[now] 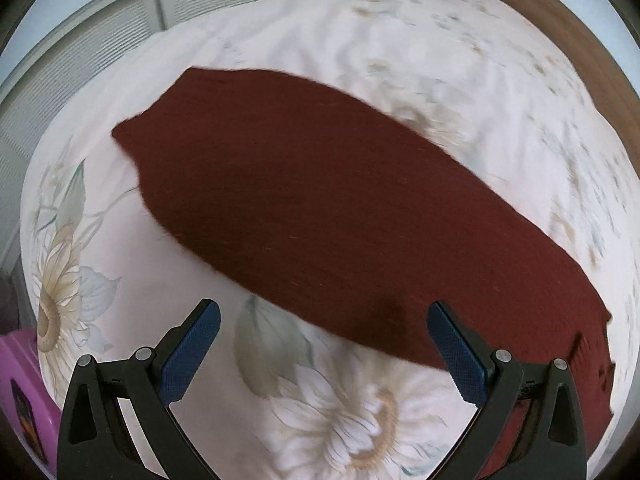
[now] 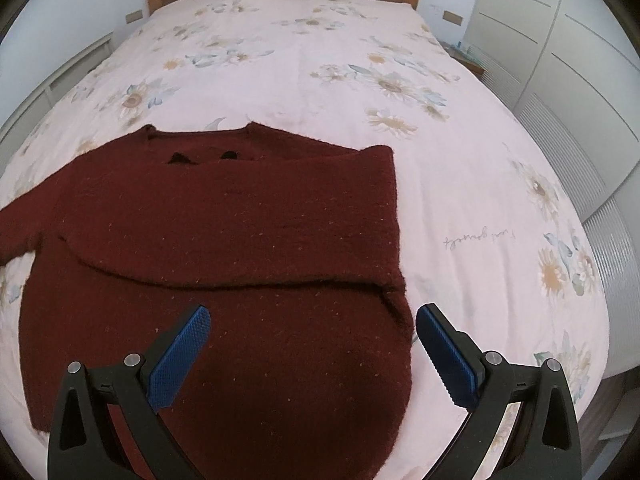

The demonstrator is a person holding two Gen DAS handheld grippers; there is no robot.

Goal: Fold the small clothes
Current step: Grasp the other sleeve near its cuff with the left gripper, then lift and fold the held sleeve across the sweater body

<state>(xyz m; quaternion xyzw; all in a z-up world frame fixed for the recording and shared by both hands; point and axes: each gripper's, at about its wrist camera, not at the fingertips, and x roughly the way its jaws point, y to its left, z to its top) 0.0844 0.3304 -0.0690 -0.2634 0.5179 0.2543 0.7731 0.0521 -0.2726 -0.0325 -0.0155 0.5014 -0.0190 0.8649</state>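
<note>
— Where do we stand with the tools?

— Our right gripper (image 2: 313, 322) hangs with jaws spread and empty over the sweater (image 2: 224, 240); our left gripper (image 1: 323, 320) gapes empty too, its view blurred.

— And the sweater?

— Flat on the bedspread (image 2: 460, 184) near the foot edge, right sleeve already folded across the chest, left sleeve (image 2: 24, 228) stretched toward the bed's left edge.

— Risks?

— The loose knit could slide, and a shallow pinch may drag both layers, undoing the fold. No containers hold anything here.
</note>
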